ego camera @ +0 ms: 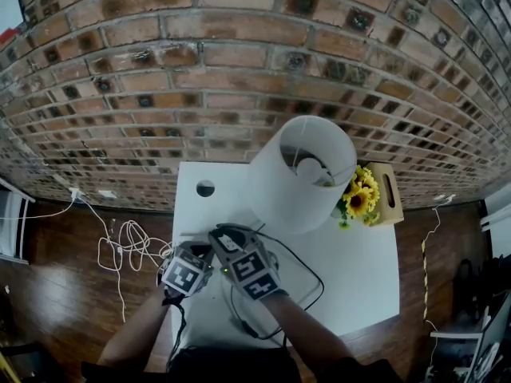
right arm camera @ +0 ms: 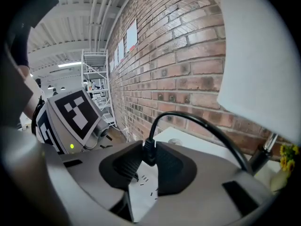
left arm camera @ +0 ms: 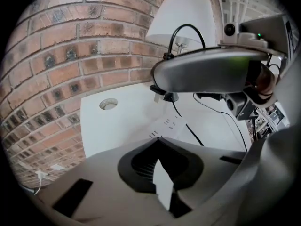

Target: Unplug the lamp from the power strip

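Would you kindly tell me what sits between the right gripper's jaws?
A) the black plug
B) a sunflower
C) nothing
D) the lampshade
A: the right gripper view shows the right gripper pinching the plug, lifted above the strip.

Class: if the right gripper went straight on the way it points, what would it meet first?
Most likely the white table just ahead of its held plug, then the brick wall; depth is unclear.
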Demonstrator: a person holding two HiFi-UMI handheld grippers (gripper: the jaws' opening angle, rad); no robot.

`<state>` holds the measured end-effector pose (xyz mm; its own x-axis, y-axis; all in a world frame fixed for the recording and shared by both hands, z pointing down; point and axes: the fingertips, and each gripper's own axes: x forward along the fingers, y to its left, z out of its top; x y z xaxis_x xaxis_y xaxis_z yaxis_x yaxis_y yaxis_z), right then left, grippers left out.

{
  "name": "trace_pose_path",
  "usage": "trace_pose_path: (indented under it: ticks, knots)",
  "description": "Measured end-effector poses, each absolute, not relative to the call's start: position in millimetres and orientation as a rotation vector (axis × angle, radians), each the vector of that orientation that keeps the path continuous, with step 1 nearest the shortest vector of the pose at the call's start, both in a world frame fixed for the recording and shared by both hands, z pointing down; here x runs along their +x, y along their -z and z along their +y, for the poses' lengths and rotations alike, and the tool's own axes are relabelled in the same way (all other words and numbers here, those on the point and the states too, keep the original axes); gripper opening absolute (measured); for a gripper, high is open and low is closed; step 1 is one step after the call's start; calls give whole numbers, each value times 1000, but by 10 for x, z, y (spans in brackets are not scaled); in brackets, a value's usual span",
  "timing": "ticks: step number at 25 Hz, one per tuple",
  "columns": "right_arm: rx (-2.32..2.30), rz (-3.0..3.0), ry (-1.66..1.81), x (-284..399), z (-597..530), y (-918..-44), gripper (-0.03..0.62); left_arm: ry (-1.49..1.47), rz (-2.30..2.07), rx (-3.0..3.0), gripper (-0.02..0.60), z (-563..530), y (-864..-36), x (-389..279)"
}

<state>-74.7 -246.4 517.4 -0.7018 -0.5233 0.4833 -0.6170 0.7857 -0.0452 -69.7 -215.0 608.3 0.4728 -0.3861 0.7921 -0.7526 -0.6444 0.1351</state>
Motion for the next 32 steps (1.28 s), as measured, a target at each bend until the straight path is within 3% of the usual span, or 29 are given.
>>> trace_pose_path:
  ticks: [8,16,32]
  knots:
    - [883,-2517,-296,-679,-2454,-5132,87,-1011,-963,2329,23,-2160,-6048,-615]
    - [940,-2538,-285,-722,-2612,-4967,91,-819,-1167,2321,23,-2242,-5723,-893]
    - [975,-2506,-242,-1110,-2990,-4916,94,-730,-1275,2394,23,-2547,-5288,-1456]
